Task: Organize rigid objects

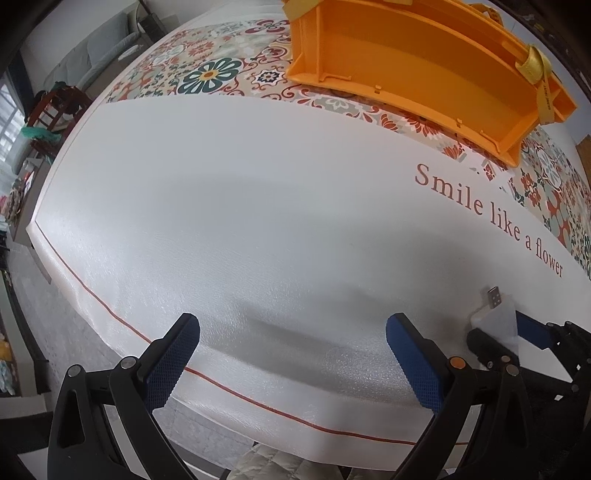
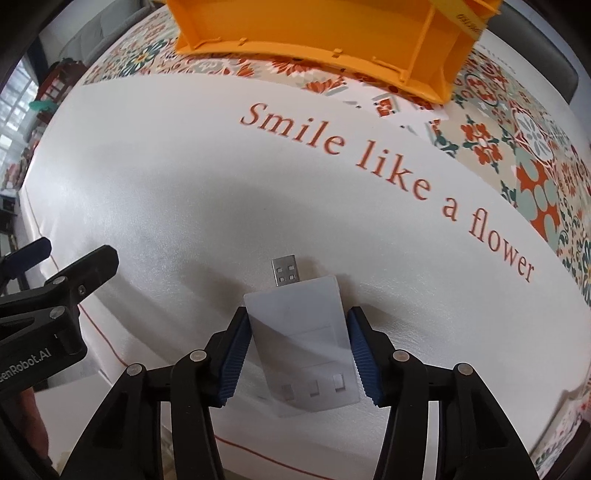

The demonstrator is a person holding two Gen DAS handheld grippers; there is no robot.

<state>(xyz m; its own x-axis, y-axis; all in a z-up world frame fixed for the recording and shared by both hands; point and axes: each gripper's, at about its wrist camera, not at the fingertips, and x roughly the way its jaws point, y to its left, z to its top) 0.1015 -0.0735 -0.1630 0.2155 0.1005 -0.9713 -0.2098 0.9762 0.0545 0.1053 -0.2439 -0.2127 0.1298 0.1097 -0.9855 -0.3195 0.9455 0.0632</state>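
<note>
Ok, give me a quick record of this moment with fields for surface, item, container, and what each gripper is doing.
surface: white mat printed "Smile like a flower", floral band behind
item: white USB adapter, metal plug pointing away toward the tray
container: orange tray, at the far side, nothing visible inside
right gripper: closed on the adapter's sides
left gripper: open, holding nothing, near the mat's front edge

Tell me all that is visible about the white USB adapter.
The white USB adapter is a flat, matte, plastic-looking block, wider toward its metal plug, which points away toward the orange bin. Small rectangular slots mark its near end. The right claw is shut on its two sides, just over the white table cover.
</note>
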